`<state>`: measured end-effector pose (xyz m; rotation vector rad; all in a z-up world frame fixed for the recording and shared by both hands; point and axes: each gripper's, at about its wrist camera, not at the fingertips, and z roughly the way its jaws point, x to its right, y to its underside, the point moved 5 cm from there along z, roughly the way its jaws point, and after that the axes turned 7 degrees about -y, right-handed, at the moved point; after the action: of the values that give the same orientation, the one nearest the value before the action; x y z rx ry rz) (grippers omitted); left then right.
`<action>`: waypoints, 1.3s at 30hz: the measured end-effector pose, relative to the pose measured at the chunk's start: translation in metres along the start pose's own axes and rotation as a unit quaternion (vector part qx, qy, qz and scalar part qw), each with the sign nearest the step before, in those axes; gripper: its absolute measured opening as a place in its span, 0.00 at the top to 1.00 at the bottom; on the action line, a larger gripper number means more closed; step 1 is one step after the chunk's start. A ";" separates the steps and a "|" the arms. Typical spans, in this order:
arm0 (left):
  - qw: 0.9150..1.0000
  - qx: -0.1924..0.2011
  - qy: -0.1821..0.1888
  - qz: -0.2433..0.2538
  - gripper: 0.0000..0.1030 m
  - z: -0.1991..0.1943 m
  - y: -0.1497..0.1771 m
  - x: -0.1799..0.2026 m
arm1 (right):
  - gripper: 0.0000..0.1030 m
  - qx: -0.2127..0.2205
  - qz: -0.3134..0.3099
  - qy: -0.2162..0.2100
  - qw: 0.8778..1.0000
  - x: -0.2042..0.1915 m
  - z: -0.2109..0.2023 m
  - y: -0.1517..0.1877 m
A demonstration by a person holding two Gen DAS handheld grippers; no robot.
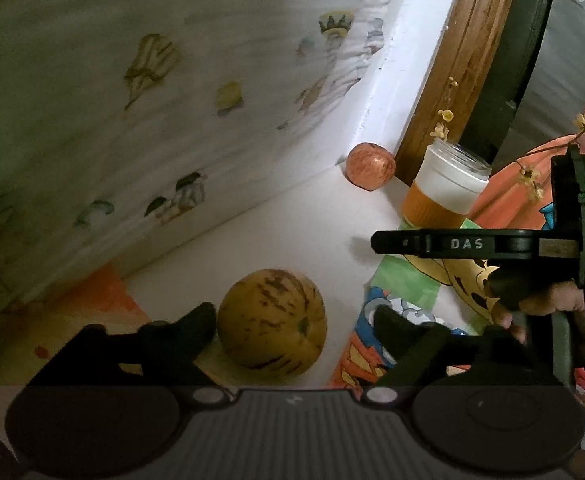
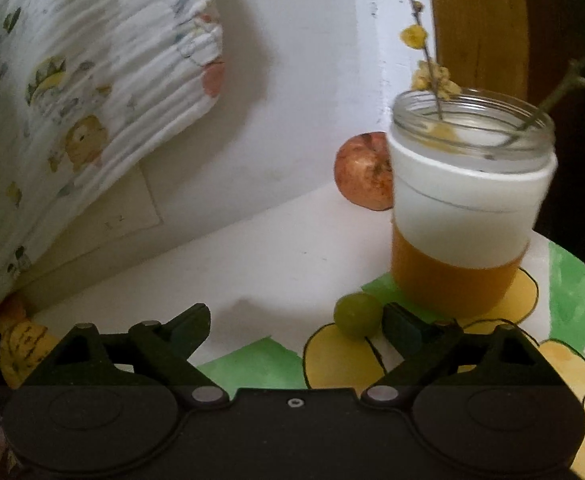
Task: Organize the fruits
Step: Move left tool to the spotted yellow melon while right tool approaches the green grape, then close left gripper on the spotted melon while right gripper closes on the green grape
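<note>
Melon [image 1: 271,323]: lay on the white counter [image 1: 276,232], near side of the jar [image 1: 446,186], well apart from it.
Apple [image 1: 370,165]: sat behind the jar, against the wall.
Grape [image 2: 357,314]: rested just in front of the jar.
Step, as judged: left tool [image 1: 292,322] was lining up on the melon; it would do well to centre the fruit between the jaws and press gently, since a round melon could roll.
Left tool: jaws wide, melon between them, left finger [image 1: 196,320] just beside it; no grip visible.
Right tool [image 2: 294,320]: jaws wide, holding nothing; right finger [image 2: 402,320] touching or just beside the grape.
</note>
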<state>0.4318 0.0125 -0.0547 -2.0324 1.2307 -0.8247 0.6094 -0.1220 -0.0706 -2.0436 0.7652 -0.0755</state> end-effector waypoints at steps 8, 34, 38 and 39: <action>1.000 0.010 -0.002 -0.008 0.37 0.000 0.000 -0.004 | 0.21 -0.001 -0.043 0.001 0.999 -0.017 0.006 0.002; 1.000 -0.007 0.008 -0.029 0.43 -0.004 -0.003 -0.010 | 0.74 -0.034 -0.098 0.010 0.995 -0.052 -0.015 0.005; 0.999 -0.025 0.019 -0.038 0.43 -0.010 -0.003 -0.013 | 0.74 -0.033 -0.102 0.010 0.994 -0.064 -0.035 0.001; 0.999 -0.026 0.021 -0.037 0.43 -0.013 -0.003 -0.012 | 0.74 -0.031 -0.102 0.011 0.994 -0.068 -0.040 -0.001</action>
<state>0.4185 0.0225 -0.0465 -2.1233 1.2182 -0.8826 0.5421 -0.1147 -0.0309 -2.1781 0.5759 -0.1920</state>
